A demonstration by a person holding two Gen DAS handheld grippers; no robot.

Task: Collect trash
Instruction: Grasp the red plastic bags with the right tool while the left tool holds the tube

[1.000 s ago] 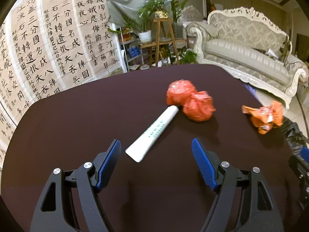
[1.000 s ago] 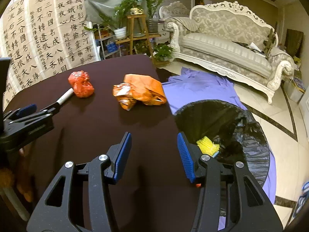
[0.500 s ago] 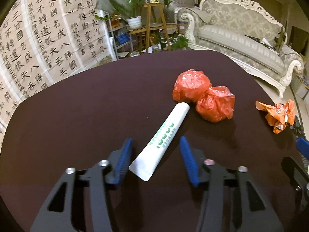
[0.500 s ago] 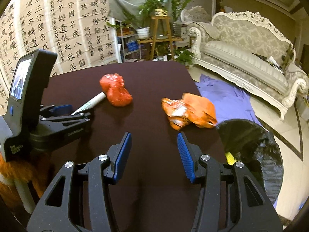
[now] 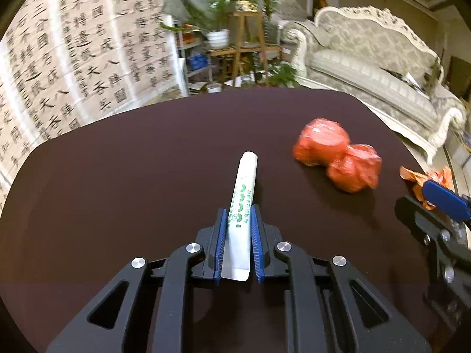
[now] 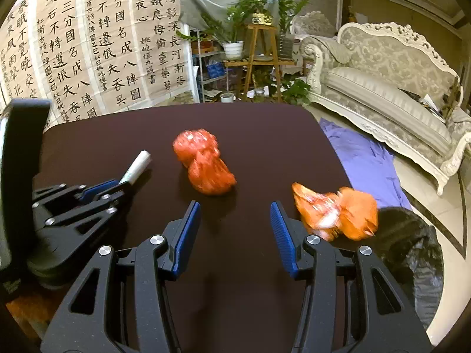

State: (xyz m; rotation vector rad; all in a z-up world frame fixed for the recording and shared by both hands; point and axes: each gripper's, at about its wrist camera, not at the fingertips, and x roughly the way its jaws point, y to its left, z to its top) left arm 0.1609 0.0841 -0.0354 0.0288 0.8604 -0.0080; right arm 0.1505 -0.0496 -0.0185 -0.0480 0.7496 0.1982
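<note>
Presently: white tube (image 5: 242, 203) pinched near crimped tail by left gripper (image 5: 238, 220), cap end pointing away over dark surface (image 5: 123, 176); whether lifted clear, cannot tell. Tail grip judged sensible: flat end suits pads. Red crumpled bags (image 6: 206, 164) lie mid-surface, apart from tube. Orange wrapper (image 6: 338, 211) sits at right edge, just beside black-lined bin (image 6: 412, 250) below. Right gripper (image 6: 235, 235) wide, holding nothing, hovering between bags and wrapper. Open room ahead; route to bin crosses right gripper.

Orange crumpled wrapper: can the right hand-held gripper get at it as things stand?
Probably yes: the right hand-held gripper is open and empty, the orange crumpled wrapper lies just right of its fingers, nothing between.
</note>
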